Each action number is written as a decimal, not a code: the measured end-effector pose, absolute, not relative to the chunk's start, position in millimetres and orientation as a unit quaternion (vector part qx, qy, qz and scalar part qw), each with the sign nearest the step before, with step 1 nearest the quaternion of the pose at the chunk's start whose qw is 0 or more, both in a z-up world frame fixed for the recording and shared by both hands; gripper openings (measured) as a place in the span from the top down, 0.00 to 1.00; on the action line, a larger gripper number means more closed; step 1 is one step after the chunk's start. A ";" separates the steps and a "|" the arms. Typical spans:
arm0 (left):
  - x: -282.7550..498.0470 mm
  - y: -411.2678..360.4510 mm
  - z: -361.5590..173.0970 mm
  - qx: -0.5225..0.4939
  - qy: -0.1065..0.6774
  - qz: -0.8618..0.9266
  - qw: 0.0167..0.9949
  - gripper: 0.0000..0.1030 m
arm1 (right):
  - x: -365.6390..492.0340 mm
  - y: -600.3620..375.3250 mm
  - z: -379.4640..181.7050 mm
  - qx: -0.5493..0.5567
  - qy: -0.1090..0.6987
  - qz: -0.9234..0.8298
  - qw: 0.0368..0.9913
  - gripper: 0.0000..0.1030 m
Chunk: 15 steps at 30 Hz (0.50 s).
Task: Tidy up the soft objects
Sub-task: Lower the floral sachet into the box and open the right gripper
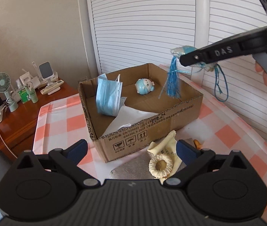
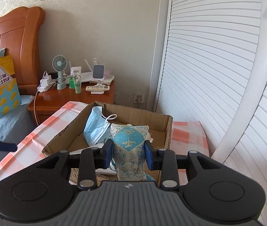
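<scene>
Right claw (image 2: 127, 153) clamped on blue sachet (image 2: 128, 150) above cardboard box (image 1: 171, 120) (tassel dangling), left claw (image 1: 131, 150) spread wide, empty

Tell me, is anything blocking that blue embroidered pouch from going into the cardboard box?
Nothing visible does. The right gripper holds the blue embroidered sachet above the open-topped cardboard box. Its tassel already hangs over the box's right side, where the floor looks bare. The blue face mask and small blue plush toy sit further left.

Checked tablecloth (image 1: 58, 120) surface: cardboard box (image 1: 152, 131), cream cloth (image 1: 163, 146), and woven ring (image 1: 160, 166) are supported directly.
</scene>
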State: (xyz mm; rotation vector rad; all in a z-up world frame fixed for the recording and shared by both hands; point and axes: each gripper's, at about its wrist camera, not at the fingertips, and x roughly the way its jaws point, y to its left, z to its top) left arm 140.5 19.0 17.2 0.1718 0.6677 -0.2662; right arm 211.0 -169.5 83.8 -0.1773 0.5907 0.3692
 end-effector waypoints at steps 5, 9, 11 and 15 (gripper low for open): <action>121.7 30.4 12.3 0.075 0.330 -0.114 0.934 0.03 | 245.3 -150.7 81.5 -0.075 0.300 0.171 0.935 0.61; 110.7 41.6 11.2 0.070 0.330 -0.096 0.936 0.03 | 263.6 -140.3 73.7 -0.073 0.308 0.149 0.937 0.29; 106.4 46.6 10.5 0.072 0.330 -0.089 0.937 0.03 | 263.5 -139.5 68.4 -0.065 0.311 0.149 0.936 0.12; 103.3 52.6 9.4 0.072 0.333 -0.083 0.937 0.03 | 249.0 -142.3 58.7 -0.068 0.313 0.144 0.936 0.07</action>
